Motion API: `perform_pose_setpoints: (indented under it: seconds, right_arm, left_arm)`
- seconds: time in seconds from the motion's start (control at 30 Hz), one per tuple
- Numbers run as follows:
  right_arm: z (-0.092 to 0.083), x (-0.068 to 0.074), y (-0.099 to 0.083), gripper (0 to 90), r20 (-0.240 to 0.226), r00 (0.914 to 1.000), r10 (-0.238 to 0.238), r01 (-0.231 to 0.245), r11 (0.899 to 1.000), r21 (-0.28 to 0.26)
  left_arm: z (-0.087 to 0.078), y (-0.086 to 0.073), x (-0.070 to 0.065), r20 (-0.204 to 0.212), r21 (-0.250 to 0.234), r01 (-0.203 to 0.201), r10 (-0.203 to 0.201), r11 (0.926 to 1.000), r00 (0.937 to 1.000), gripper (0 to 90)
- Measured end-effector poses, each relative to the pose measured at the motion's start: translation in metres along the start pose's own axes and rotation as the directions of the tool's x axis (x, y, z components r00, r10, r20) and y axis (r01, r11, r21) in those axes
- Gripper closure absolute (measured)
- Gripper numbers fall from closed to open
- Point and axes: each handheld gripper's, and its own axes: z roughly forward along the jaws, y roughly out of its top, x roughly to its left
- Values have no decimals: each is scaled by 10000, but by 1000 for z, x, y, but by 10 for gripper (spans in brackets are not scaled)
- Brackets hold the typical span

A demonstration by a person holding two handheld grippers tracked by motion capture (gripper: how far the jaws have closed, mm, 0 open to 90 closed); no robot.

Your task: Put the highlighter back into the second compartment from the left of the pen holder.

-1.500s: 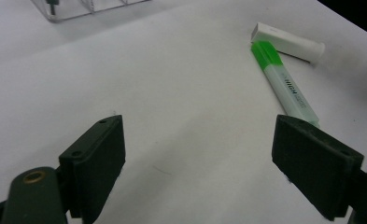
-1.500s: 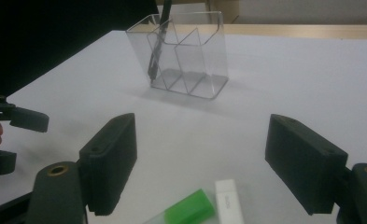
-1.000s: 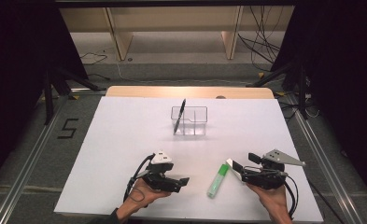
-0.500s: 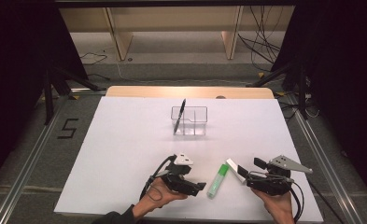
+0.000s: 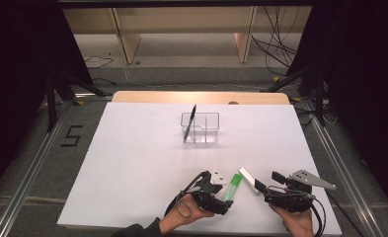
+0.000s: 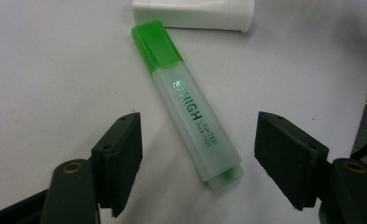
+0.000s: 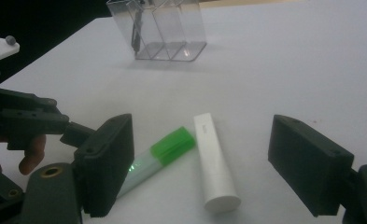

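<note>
While your clear organizer (image 5: 200, 127) holds one black pen (image 5: 189, 122), your left gripper (image 6: 197, 163), jaws closing but unclamped, straddles the "HIGH LIGHTER" marker (image 6: 190, 105); your right gripper (image 7: 204, 170) gapes.

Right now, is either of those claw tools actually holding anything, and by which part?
Nothing is held. The left gripper has just been closing its jaws around the green highlighter near its tail end, pads not yet touching. The right gripper stands open above the white tube.

On my white table (image 5: 132, 163) lay a green highlighter (image 5: 233, 186), a white tube (image 5: 247, 177) at its one o'clock, and a clear organizer (image 5: 204, 129) at twelve.
</note>
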Motion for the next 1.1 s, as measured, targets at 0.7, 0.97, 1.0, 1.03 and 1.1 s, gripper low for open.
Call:
perform_pose_setpoints:
  seconds: [0.7,0.97,1.0,1.03,1.1]
  right_arm:
    - [-1,1,-6,235,-185,9998,50,-49,10000,60]
    - [0,2,-6,242,-202,9998,22,-21,10000,89]
    - [0,2,-5,242,-203,9998,8,-7,10000,73]
    - [0,2,-5,242,-200,9998,6,-4,10000,70]
    - [0,2,-6,243,-205,9998,14,-12,10000,84]
  left_arm:
    - [18,1,-9,-381,351,-605,618,9976,9974,528]
    - [17,1,-7,-564,412,-639,661,9971,9962,634]
    - [17,1,-7,-584,420,-664,688,9969,9959,643]
    - [17,0,-7,-576,412,-663,687,9969,9960,648]
    - [17,0,-7,-543,419,-624,646,9972,9964,652]
